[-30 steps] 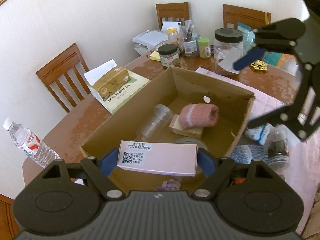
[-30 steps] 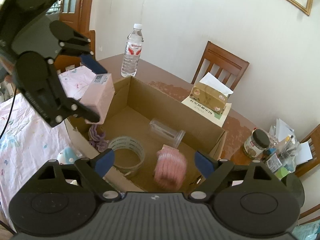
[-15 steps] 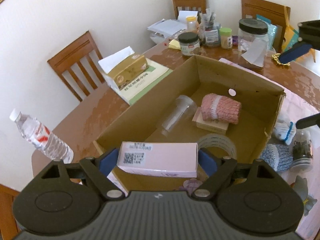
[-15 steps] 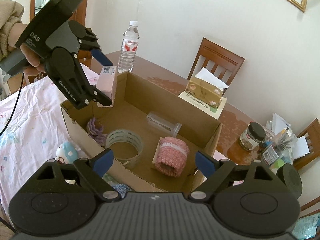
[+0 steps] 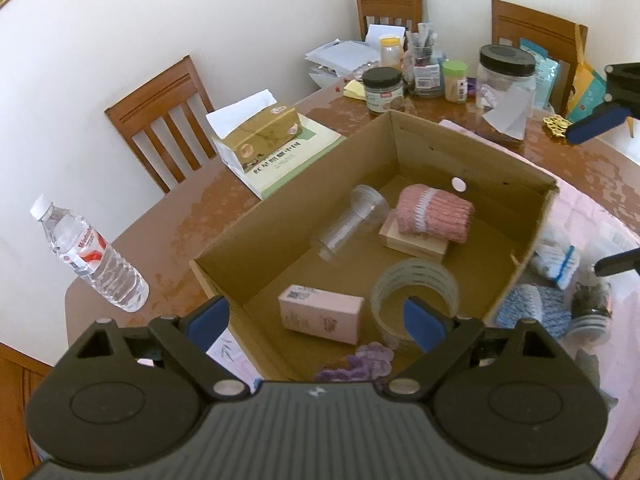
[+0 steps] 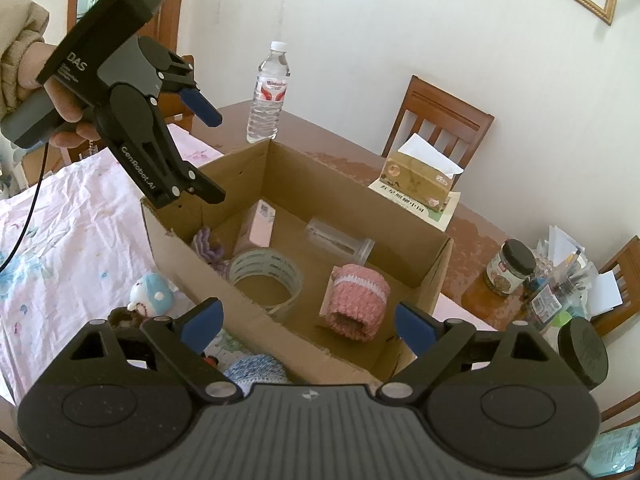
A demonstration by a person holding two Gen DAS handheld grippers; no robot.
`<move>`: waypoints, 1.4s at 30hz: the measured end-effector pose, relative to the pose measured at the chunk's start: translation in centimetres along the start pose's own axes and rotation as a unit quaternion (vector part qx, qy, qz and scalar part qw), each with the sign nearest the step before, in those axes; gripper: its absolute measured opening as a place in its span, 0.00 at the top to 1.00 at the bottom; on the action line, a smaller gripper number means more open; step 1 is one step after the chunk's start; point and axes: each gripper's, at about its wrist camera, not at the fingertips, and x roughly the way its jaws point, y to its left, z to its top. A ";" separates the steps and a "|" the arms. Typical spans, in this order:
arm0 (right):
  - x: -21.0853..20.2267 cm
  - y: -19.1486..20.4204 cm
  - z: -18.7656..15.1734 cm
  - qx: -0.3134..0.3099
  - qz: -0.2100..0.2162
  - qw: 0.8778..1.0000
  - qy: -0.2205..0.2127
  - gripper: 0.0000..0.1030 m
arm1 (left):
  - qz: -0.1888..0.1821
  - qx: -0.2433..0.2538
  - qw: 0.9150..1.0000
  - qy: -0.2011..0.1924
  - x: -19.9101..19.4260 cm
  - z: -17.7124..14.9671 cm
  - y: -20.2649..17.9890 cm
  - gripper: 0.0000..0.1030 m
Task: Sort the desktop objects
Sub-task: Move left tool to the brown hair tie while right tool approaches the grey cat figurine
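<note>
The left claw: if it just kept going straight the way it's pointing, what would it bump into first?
Probably the pink box lying on the floor of the cardboard box, with the tape roll beside it. The left claw, its jaws opening and empty, aims down into that corner; depth is hard to judge.

From my left wrist view the purple knit piece (image 5: 356,362) is half hidden behind my gripper body, and the dark jar (image 5: 592,300) at right is blurred. The far clutter's labels are too small to read.

Bright even daylight, soft shadows, sharp centre, strong fisheye bending, dark corners
</note>
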 end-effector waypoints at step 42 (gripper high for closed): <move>-1.6 6.9 -4.4 -0.014 0.060 0.997 0.036 0.06 | 0.011 -0.136 0.990 0.019 -3.2 -10.1 -7.4 0.09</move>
